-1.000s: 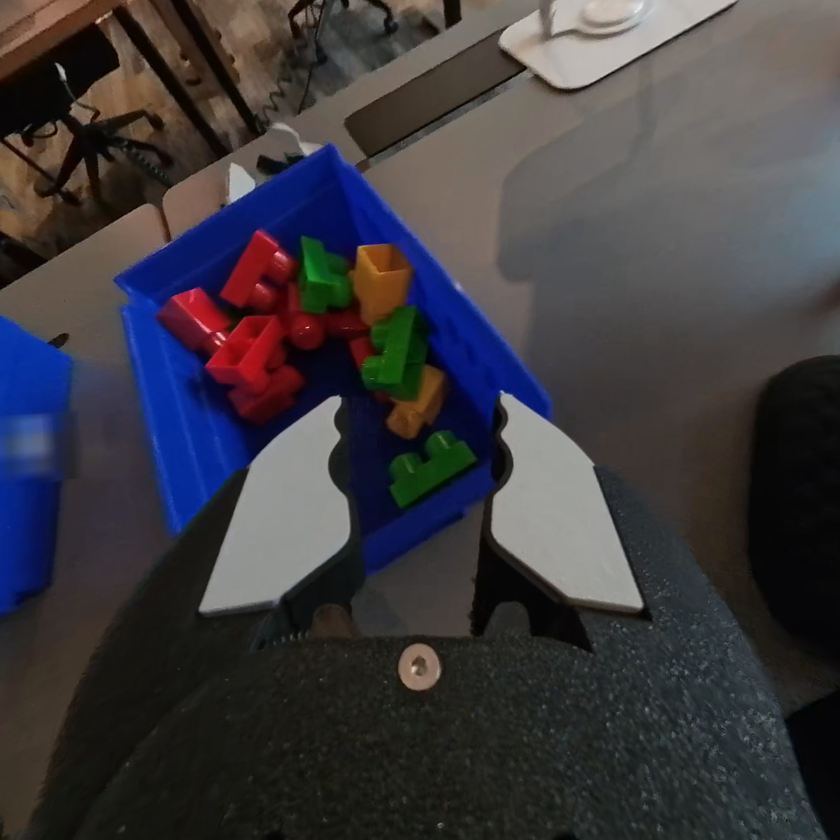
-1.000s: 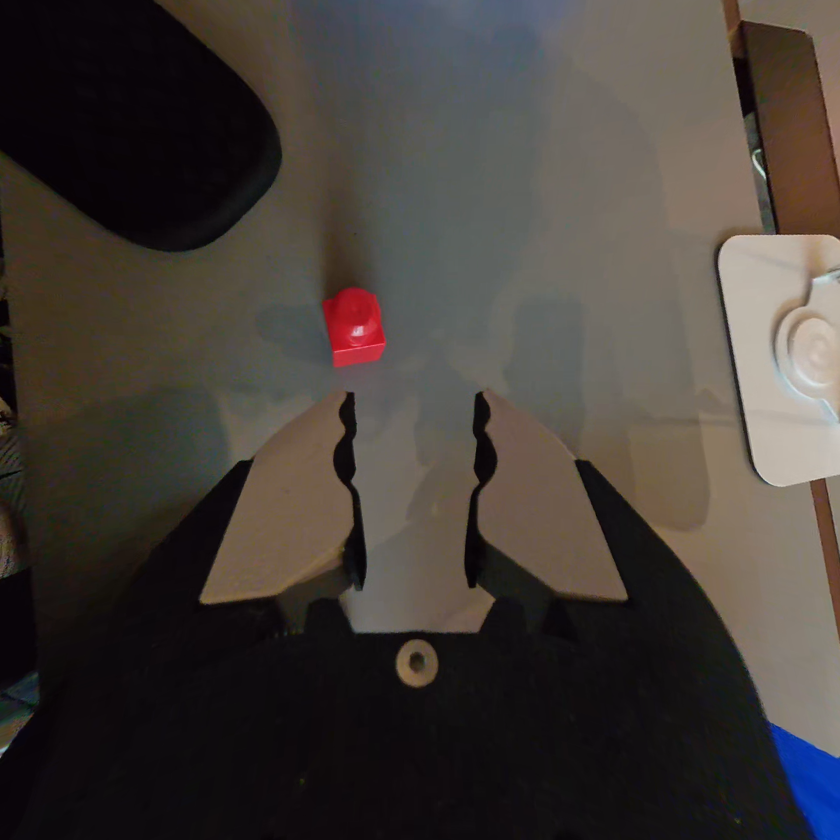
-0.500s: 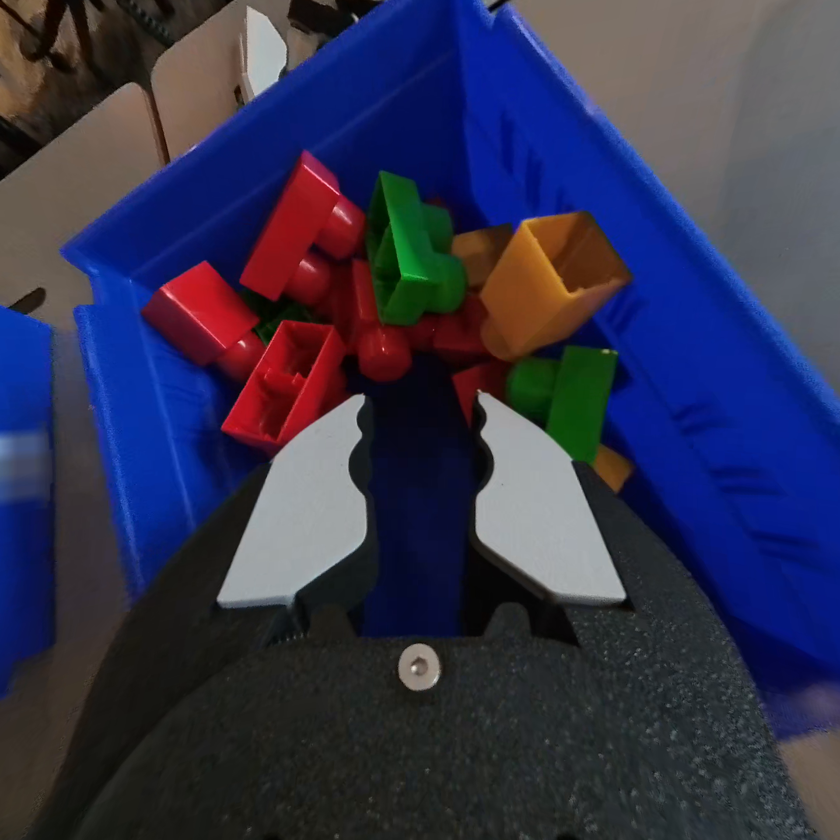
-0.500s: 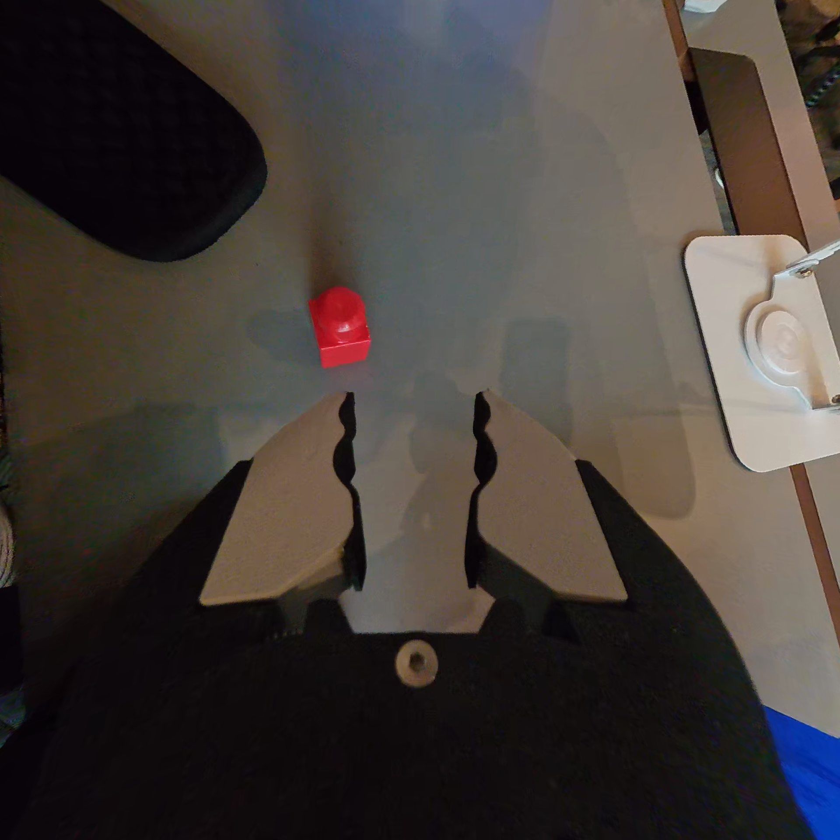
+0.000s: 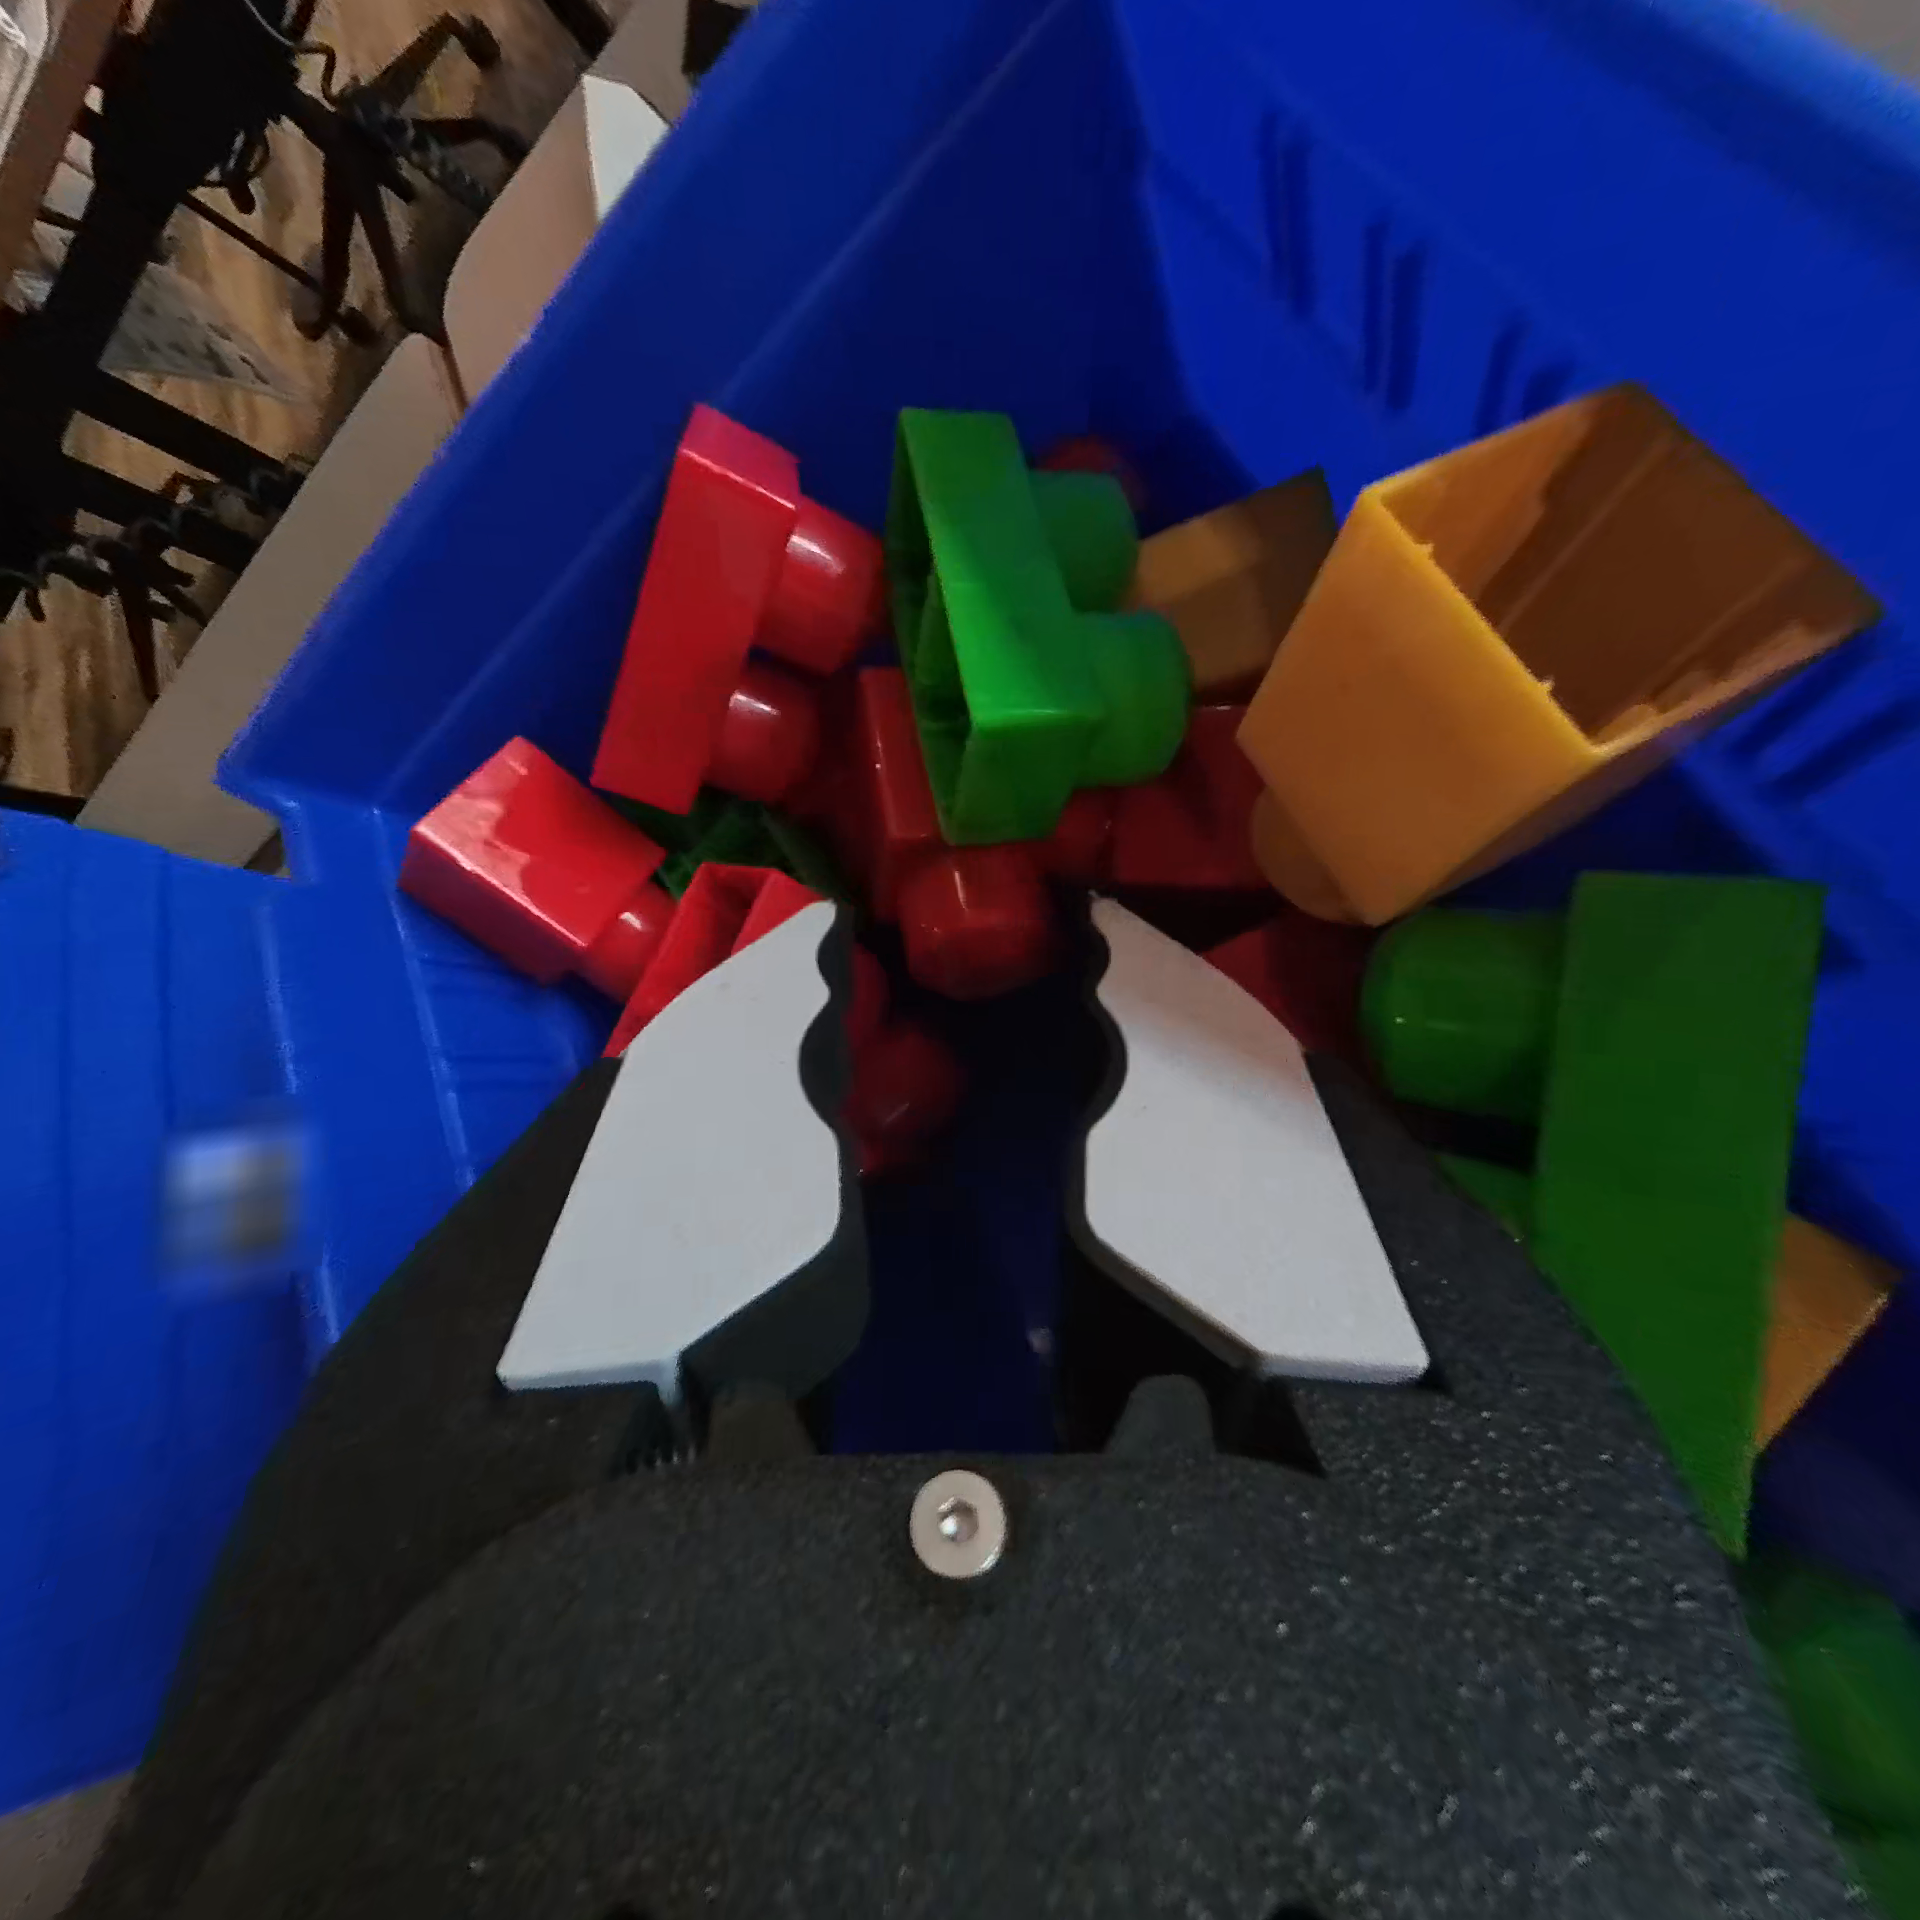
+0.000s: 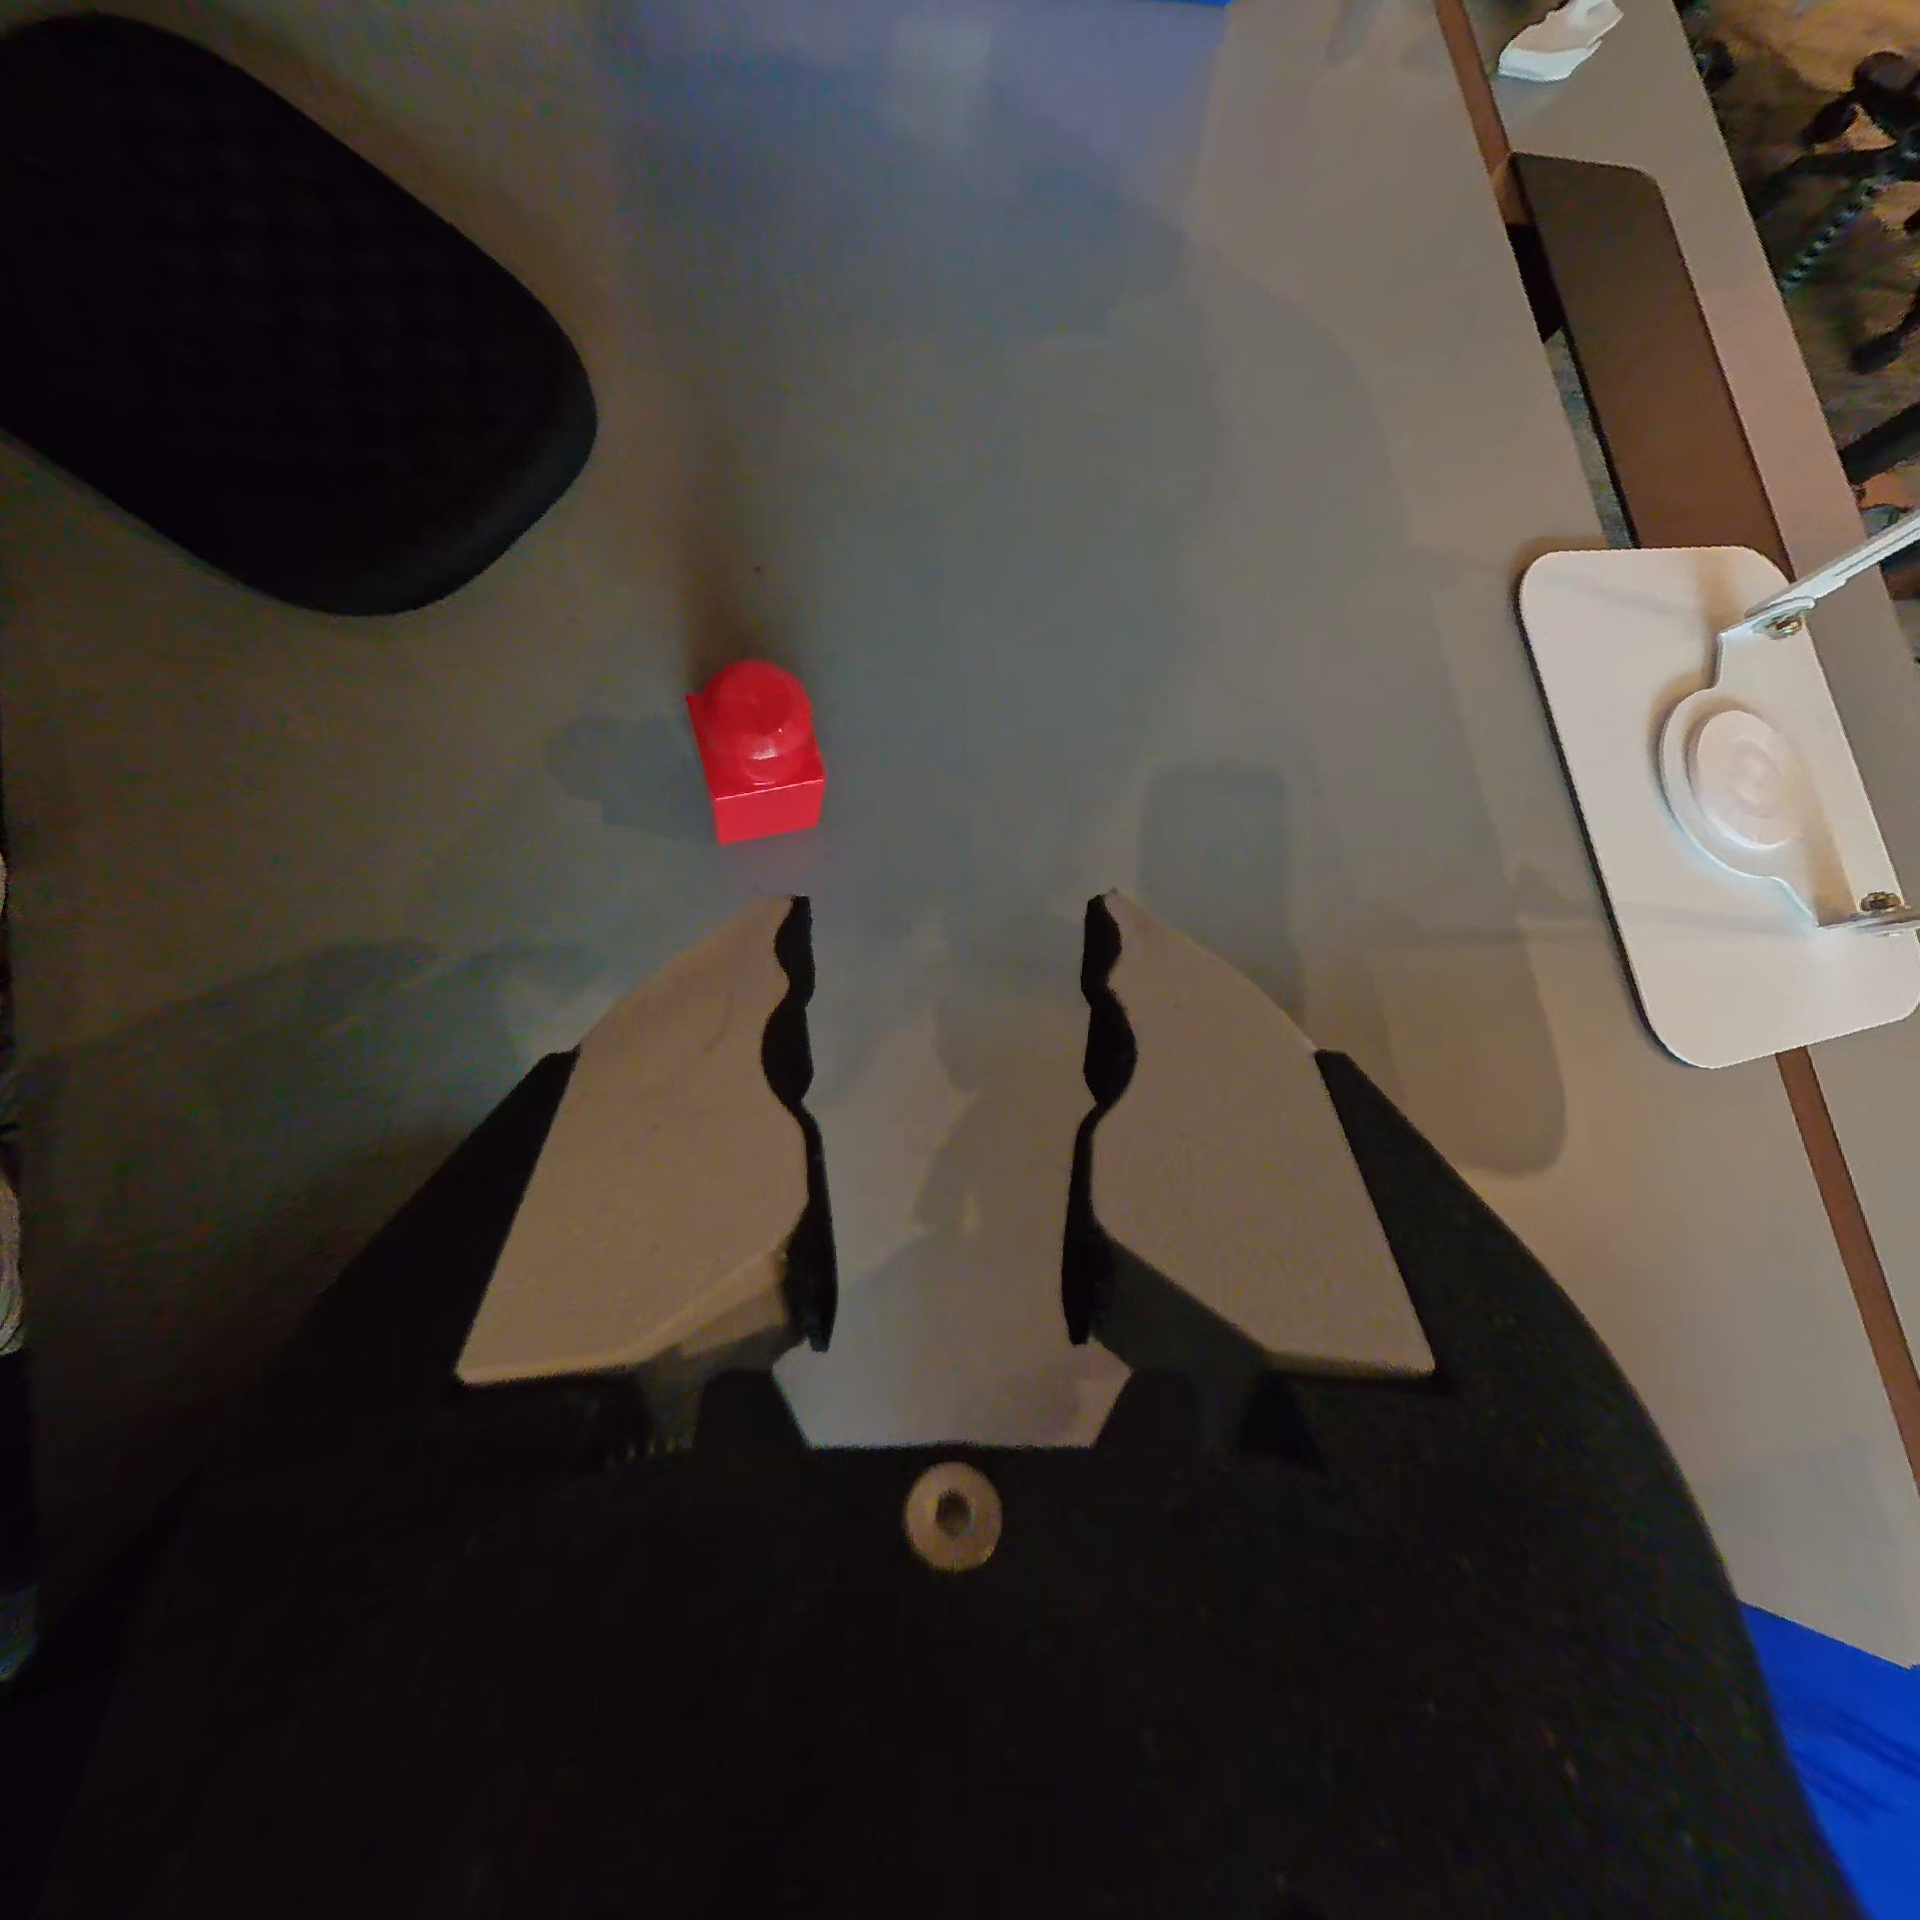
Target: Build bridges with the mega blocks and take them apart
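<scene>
target block: dark red block [image 5: 971,925] lay dead ahead of the left gripper [image 5: 961,920], its rounded stud poking into the gap between the fingertips, not clamped
long axis: stud pointed roughly back toward the jaws; body ran away from them into the pile, mostly hidden
nearer hand: left by far; right nowhere near the bin
left jaws: parted to a narrow gap, holding nothing; a second red stud [image 5: 899,1081] sat low beside the left finger's inner edge
pile: beyond the tips, a red two-stud block [image 5: 717,613] on edge ahead-left, green two-stud block [image 5: 1013,634] ahead, hollow side showing; orange block [image 5: 1538,623] ahead-right, open underside up; red single block [image 5: 520,852] left of the tips; green block [image 5: 1662,1122] right of the right finger
bin: blue bin [image 5: 790,281], ribbed walls, gripper down inside it
materials: blocks hard glossy plastic, boxy bodies, domed studs, hollow beneath; looked slippery on the studs; fingers flat pale plates with wavy dark inner pads
right gripper: right gripper [image 6: 945,904] hung over the grey tabletop [image 6: 1039,416], jaws moderately apart, empty
placed block: red single-stud block [image 6: 764,758] stood upright on the table, just ahead and left of the left fingertip, apart from it
surroundings: black padded object [image 6: 260,312] far ahead-left; white base plate [image 6: 1621,831] off right at the table edge
progress guess: bridge barely begun, one block out
</scene>
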